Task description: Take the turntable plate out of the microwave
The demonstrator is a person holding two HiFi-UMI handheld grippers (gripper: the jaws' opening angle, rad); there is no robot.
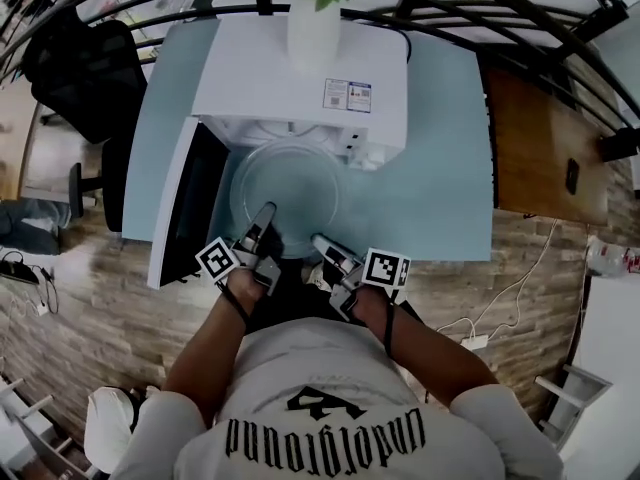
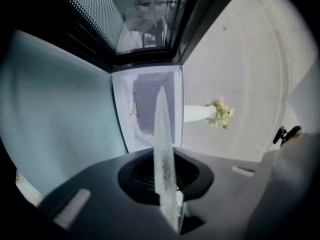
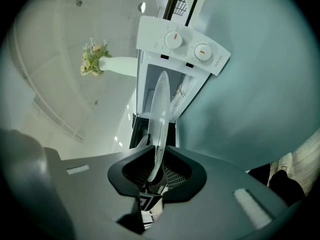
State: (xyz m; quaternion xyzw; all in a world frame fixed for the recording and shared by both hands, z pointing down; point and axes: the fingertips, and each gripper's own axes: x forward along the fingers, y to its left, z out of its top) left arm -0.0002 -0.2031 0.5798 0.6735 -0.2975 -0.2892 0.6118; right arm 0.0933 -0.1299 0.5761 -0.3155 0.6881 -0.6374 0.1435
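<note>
Glass dominates the head view: the turntable plate (image 1: 285,193) hangs level in front of the microwave (image 1: 300,88), just ahead of both grippers. The left gripper (image 1: 263,218) takes its near rim on one side and the right gripper (image 1: 322,243) on the other, close together. The door (image 1: 185,203) stands open to the left of the left gripper, a white vase (image 1: 313,28) stands on the microwave's top, and the pale blue table (image 1: 440,168) spreads beneath. How tightly the jaws sit cannot be judged here.

The left gripper view settles that for its side. The left gripper (image 2: 167,186) has its jaws drawn narrow on the plate (image 2: 164,149), seen edge-on as a thin pale blade running straight ahead. Beyond its tip lie the microwave's empty cavity (image 2: 150,104) and the door's mesh window (image 2: 140,19), which the head view does not show.

In the right gripper view the right gripper (image 3: 152,171) likewise pinches the plate's rim (image 3: 160,119). Only this view shows the two dials (image 3: 187,46) on the microwave's front, beyond the plate.
</note>
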